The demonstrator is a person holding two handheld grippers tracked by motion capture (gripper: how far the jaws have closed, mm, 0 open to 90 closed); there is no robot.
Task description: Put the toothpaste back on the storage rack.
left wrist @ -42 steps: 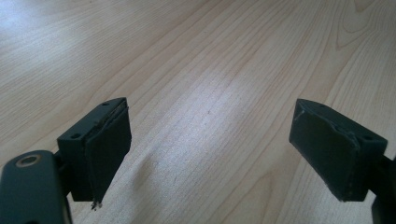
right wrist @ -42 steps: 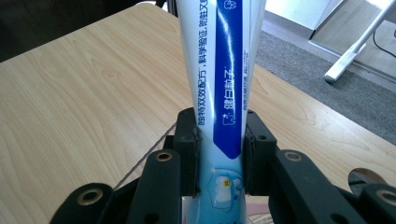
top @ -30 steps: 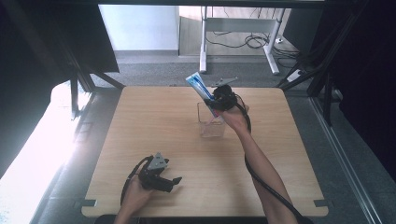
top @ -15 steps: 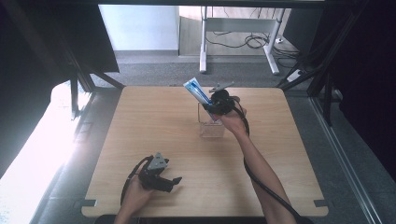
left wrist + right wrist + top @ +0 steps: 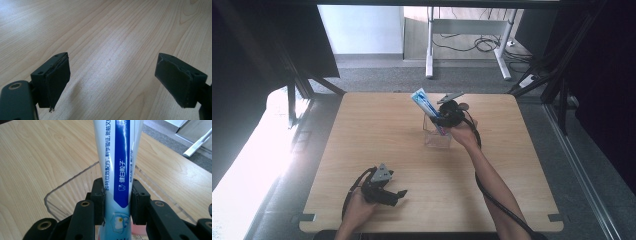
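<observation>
- The right tongs (image 5: 443, 120) are in the upper middle of the high view and are closed on a blue and white toothpaste tube (image 5: 117, 167).
- The tube (image 5: 426, 106) leans to the upper left, and its lower end is in a clear plastic box (image 5: 437, 136).
- The box stands on the wooden desk (image 5: 362, 130).
- The left tongs (image 5: 398, 196) are wide open with nothing between them, low over the desk at the lower left.

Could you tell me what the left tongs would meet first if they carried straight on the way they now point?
Probably just the bare wooden table. The left tongs are open, angled low over the wood, with nothing between or ahead of them. How soon they would touch is unclear.
</observation>
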